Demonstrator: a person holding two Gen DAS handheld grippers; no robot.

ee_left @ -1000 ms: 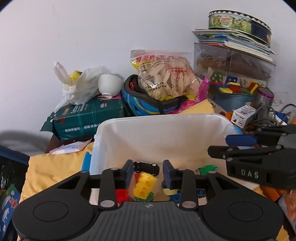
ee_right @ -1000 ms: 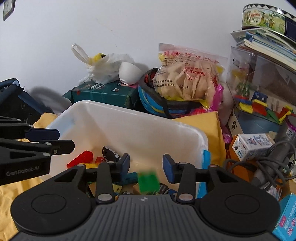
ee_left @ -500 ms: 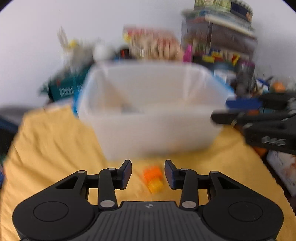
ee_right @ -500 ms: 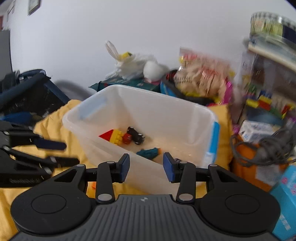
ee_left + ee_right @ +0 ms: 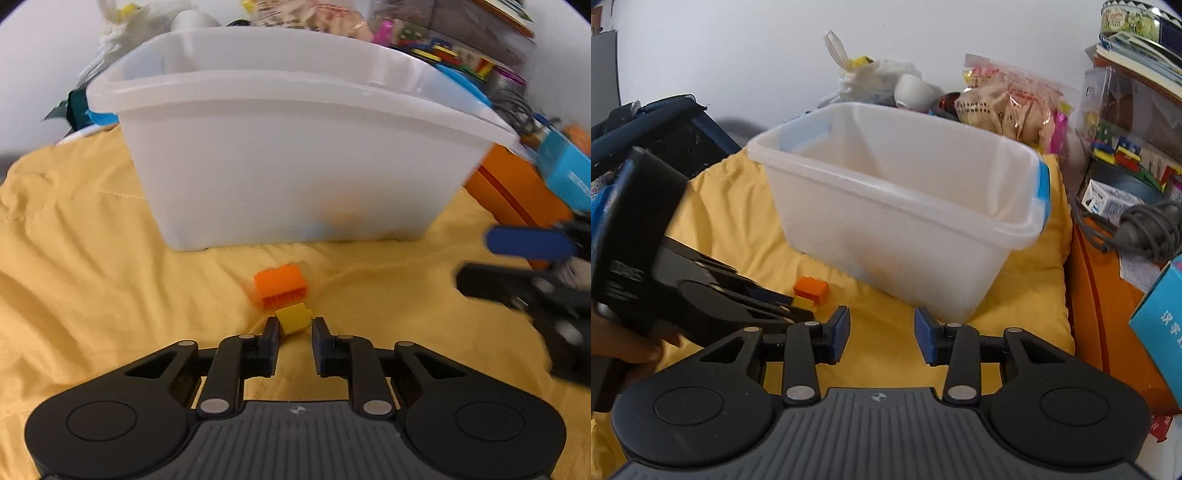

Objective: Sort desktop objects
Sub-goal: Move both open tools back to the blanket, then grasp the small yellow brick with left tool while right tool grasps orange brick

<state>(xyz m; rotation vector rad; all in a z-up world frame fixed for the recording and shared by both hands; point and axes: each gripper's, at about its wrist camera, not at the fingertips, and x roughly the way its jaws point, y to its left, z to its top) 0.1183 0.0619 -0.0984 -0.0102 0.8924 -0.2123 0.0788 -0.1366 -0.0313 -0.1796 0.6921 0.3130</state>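
surface: covered by a wrinkled yellow cloth [image 5: 92,258], which carries everything in the foreground
bin: a translucent white plastic bin [image 5: 295,155] with blue handle clips stands on the cloth, toward the back
orange brick: a small orange toy brick [image 5: 280,286] lies on the cloth just in front of the bin, apart from its wall
yellow brick: a smaller yellow brick [image 5: 294,318] lies on the cloth touching the orange one's near side
right edge: an orange box [image 5: 1108,295] sits beside the cloth, with a grey coiled cable [image 5: 1145,225] on top
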